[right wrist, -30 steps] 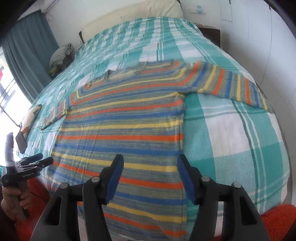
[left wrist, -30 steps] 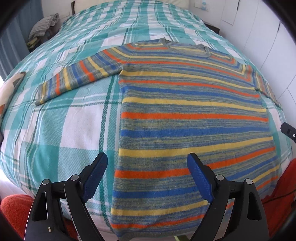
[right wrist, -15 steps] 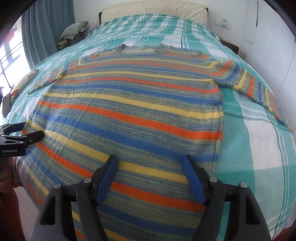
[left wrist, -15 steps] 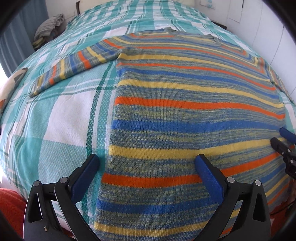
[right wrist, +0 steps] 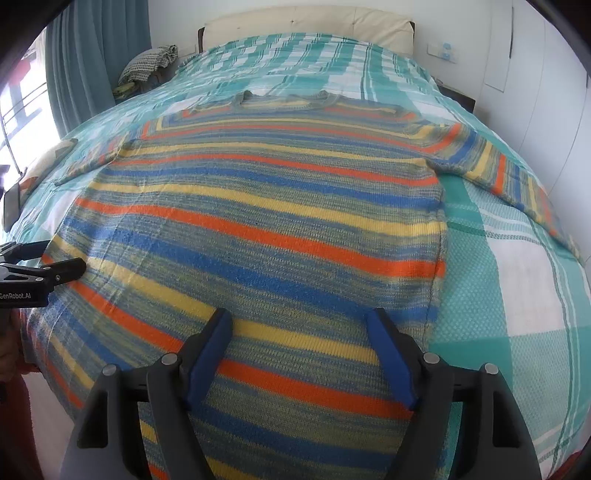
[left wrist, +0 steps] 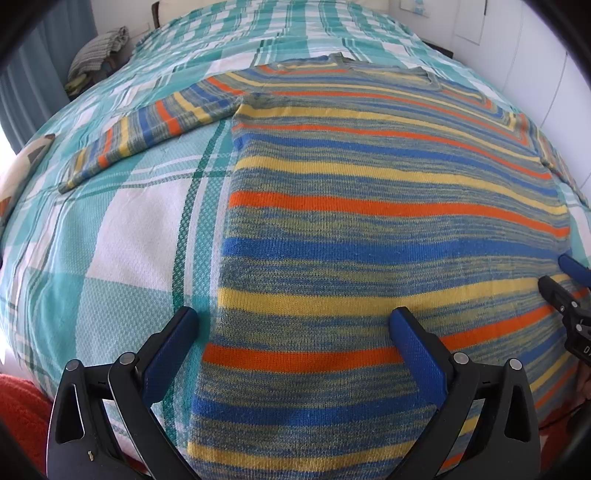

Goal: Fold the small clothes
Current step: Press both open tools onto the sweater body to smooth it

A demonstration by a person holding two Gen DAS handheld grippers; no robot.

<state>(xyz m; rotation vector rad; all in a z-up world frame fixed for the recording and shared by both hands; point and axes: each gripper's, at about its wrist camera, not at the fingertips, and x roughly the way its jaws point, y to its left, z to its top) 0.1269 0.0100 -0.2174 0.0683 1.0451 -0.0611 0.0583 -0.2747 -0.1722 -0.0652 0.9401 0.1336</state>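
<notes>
Left wrist view: we are holding the left gripper (left wrist: pixel 293 325) with its jaws spread as wide as they go, nothing pinched between them, and its blue pads (left wrist: pixel 413 343) are straddling the near left side edge of the striped sweater (left wrist: pixel 369 221), one pad hanging over the bedspread (left wrist: pixel 110 240) and the other over the knit. In the right wrist view we are keeping the right gripper (right wrist: pixel 299 328) partly apart with its jaws opening, both pads hovering over the sweater's lower body just inside its right side seam, gripping nothing. The sweater is lying flat and face up on the teal, white and green checked bedspread, its hem nearest us and its neckline pointing toward the headboard (right wrist: pixel 306 33). It is showing horizontal bands of orange, yellow and blue over a mottled blue-green knit, and both sleeves are stretching outward to either side. Each gripper is peeking into the other's view at the frame edge, over the sweater's lower part. A bundle of folded cloth (right wrist: pixel 147 66) is sitting by the curtain (right wrist: pixel 96 55) beyond the bed.
</notes>
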